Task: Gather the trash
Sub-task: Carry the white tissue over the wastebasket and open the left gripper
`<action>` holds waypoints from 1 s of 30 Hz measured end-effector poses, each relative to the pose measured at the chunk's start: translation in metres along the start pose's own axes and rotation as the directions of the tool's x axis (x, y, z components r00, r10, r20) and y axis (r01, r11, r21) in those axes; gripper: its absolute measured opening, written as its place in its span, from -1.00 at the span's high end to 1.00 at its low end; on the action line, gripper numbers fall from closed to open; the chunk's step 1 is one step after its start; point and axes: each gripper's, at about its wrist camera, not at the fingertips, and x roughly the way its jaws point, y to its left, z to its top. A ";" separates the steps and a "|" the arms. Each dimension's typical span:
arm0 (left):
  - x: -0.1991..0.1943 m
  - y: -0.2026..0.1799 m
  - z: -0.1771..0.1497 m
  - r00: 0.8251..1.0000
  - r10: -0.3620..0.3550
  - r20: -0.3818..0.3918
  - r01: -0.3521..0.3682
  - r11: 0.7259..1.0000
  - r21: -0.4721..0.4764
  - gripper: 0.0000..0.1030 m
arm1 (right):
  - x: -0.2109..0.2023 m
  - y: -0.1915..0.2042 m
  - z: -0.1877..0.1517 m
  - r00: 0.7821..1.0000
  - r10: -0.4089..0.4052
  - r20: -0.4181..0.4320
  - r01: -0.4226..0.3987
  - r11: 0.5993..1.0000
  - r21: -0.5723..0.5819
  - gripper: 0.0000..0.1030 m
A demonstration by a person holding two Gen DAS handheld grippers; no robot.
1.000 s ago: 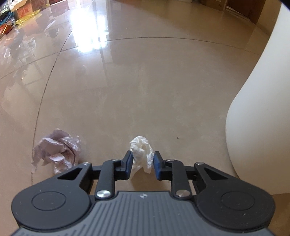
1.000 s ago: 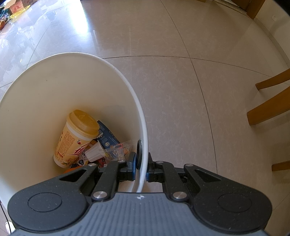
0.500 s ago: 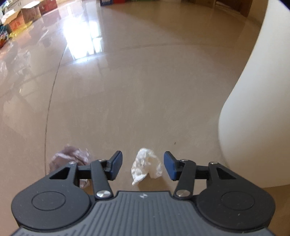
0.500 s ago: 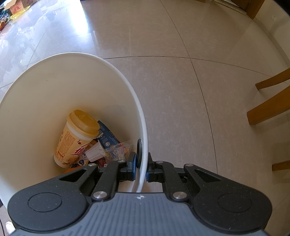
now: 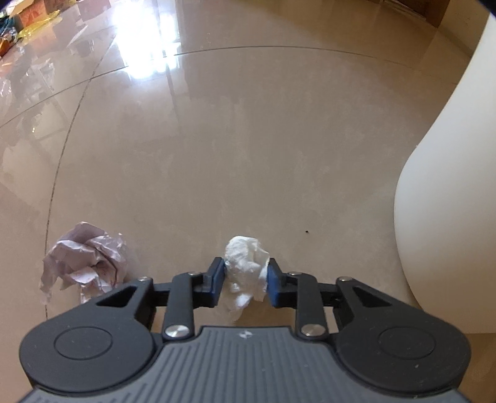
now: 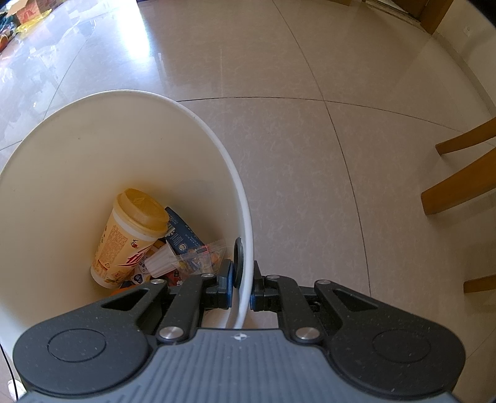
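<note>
A crumpled white tissue lies low over the shiny beige floor. My left gripper is closing on it, and both blue pads press its sides. To its left a ball of crumpled pale lilac paper rests on the floor. My right gripper is shut on the rim of the white bin, one finger inside and one outside. Inside the bin lie a yellow lidded cup, a blue carton and clear wrappers. The same bin's outer wall fills the right of the left wrist view.
Wooden chair legs stand at the right in the right wrist view. Boxes and bright clutter sit along the far left edge of the floor. A black round knob sits on the bin's inner wall by my right fingers.
The left jaws held the tissue, opened wide around it half a second ago, and now pinch it again. The left gripper sank a little. The right gripper and bin stayed still.
</note>
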 end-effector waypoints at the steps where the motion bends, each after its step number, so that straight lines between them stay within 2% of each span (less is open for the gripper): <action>1: -0.001 0.001 -0.001 1.000 0.000 0.002 0.000 1.000 0.002 0.58 | 0.000 0.000 0.000 1.000 0.000 0.000 0.000 1.000 0.000 0.77; 7: -0.023 0.002 0.004 1.000 -0.003 -0.009 0.003 1.000 0.016 0.63 | 0.000 0.000 0.000 1.000 0.000 0.000 0.000 1.000 -0.002 0.77; 10: -0.048 0.001 0.014 1.000 -0.007 -0.024 0.009 0.997 0.076 0.63 | 0.000 0.000 0.000 1.000 0.001 0.000 -0.001 1.000 -0.001 0.77; 14: -0.096 -0.009 0.039 0.998 -0.027 -0.049 0.036 0.978 0.207 0.63 | -0.001 0.000 -0.001 1.000 0.005 -0.002 -0.005 1.000 -0.008 0.77; 16: -0.127 -0.013 0.056 0.995 -0.074 -0.063 0.087 0.965 0.249 0.63 | -0.001 0.000 0.000 1.000 0.006 -0.006 -0.007 1.000 -0.015 0.77; 19: -0.182 -0.022 0.078 0.989 -0.142 -0.026 0.144 0.943 0.300 0.63 | -0.001 -0.001 0.001 1.000 0.013 -0.010 -0.013 1.000 -0.006 0.77; 21: -0.221 -0.032 0.092 0.980 -0.200 0.009 0.186 0.928 0.323 0.63 | -0.001 -0.002 0.002 1.000 0.016 -0.011 -0.016 1.000 0.000 0.77; 24: -0.266 -0.054 0.108 0.948 -0.314 0.058 0.275 0.894 0.353 0.62 | -0.001 -0.003 0.003 1.000 0.018 -0.011 -0.018 1.000 0.003 0.77; 27: -0.285 -0.083 0.116 0.915 -0.399 0.058 0.346 0.852 0.393 0.62 | 0.000 -0.003 0.002 1.000 0.014 -0.009 -0.014 1.000 0.002 0.77; 30: -0.283 -0.113 0.119 0.896 -0.442 0.038 0.384 0.816 0.432 0.61 | 0.000 -0.002 0.002 1.000 0.010 -0.008 -0.010 1.000 0.002 0.77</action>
